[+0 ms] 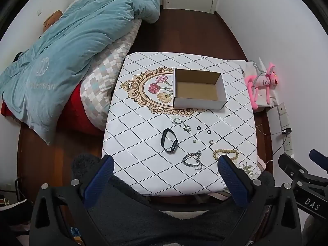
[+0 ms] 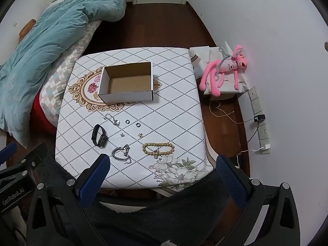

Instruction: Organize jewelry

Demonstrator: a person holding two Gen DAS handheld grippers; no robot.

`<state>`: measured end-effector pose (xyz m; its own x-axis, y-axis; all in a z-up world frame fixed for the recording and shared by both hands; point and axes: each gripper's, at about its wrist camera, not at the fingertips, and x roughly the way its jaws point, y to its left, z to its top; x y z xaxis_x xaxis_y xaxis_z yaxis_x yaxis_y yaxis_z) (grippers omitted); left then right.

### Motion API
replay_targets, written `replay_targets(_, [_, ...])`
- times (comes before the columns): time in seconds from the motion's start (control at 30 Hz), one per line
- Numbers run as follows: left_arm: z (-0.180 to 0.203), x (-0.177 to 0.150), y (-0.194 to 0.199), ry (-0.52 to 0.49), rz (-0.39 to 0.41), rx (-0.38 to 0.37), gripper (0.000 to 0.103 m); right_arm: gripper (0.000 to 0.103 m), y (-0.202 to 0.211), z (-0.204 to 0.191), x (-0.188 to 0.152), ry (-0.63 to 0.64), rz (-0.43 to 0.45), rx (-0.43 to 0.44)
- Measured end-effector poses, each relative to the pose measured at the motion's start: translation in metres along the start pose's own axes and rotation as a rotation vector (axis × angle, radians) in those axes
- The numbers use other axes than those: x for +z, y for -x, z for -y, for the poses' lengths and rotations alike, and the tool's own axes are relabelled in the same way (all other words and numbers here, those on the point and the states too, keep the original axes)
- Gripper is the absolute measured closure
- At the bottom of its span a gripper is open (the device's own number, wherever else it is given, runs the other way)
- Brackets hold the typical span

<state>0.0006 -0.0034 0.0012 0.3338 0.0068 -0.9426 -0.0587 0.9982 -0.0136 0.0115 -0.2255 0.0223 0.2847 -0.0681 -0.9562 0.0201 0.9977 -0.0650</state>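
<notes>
Each hand-held gripper is a black plastic frame with triangular cut-outs and silver round screws. The left hand-held gripper (image 1: pixel 166 166) and right hand-held gripper (image 2: pixel 163 165) carry blue textured fingers (image 1: pixel 232 179). White lettering marks their sides. Dark fuzzy fabric lies beneath.

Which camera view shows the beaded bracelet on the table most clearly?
The right wrist view shows it best: the whole beaded bracelet lies unobstructed on the table, ahead of the open right gripper. In the left wrist view, a fingertip of the open left gripper covers the near part of the loop.
</notes>
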Motion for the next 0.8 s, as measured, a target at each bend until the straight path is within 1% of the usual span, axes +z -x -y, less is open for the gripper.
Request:
replay_targets(0.4, [0.004,-0.002,0.001,-0.008,0.006,-0.003,0.000,0.000,0.005,0.006,0.001,-0.004,0.012,0.005])
replay_targets(0.8, [0.002,-0.001,0.011,-0.009,0.020,-0.015,0.000,0.000,0.011,0.009,-0.002,-0.008,0.034,0.011])
